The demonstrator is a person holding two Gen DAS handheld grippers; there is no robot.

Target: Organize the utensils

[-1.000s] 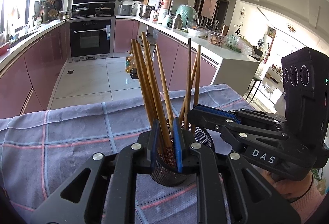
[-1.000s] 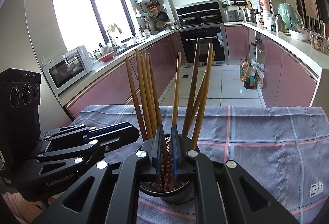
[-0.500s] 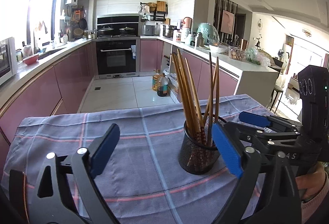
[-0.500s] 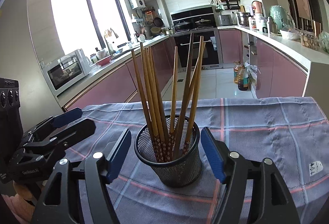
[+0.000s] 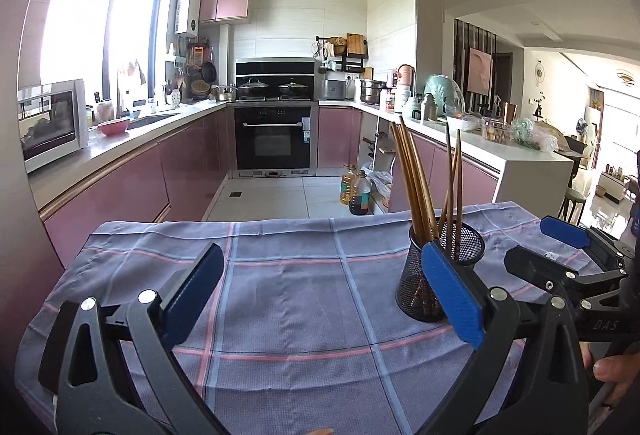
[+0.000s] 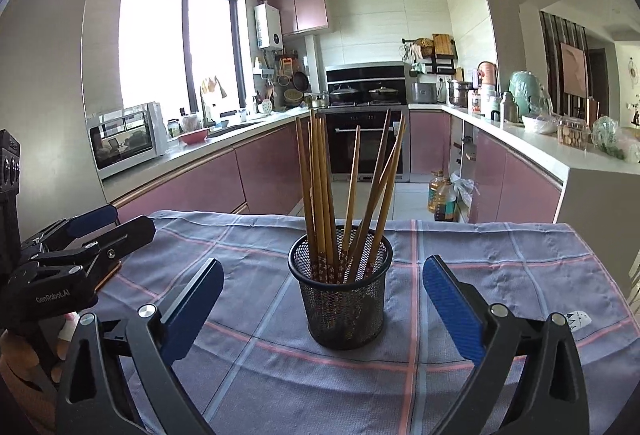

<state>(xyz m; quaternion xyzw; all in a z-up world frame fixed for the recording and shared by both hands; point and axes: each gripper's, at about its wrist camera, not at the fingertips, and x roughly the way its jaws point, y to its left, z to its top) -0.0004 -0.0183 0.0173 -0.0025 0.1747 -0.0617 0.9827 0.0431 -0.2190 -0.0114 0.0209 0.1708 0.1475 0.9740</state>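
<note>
chopsticks (image 6: 320, 195), about ten, upright in one mesh holder (image 6: 342, 299), both tongs spread wide

Checked tablecloth (image 6: 500, 275) (microwave (image 6: 124, 139) behind)

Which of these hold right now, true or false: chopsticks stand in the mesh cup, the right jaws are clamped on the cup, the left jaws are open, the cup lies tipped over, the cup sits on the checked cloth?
1. The chopsticks stand in the mesh cup. True.
2. The right gripper is clamped on the cup. False: its jaws are spread wide, clear of the cup on both sides.
3. The left gripper is open. True.
4. The cup lies tipped over. False: it stands upright.
5. The cup sits on the checked cloth. True.
</note>
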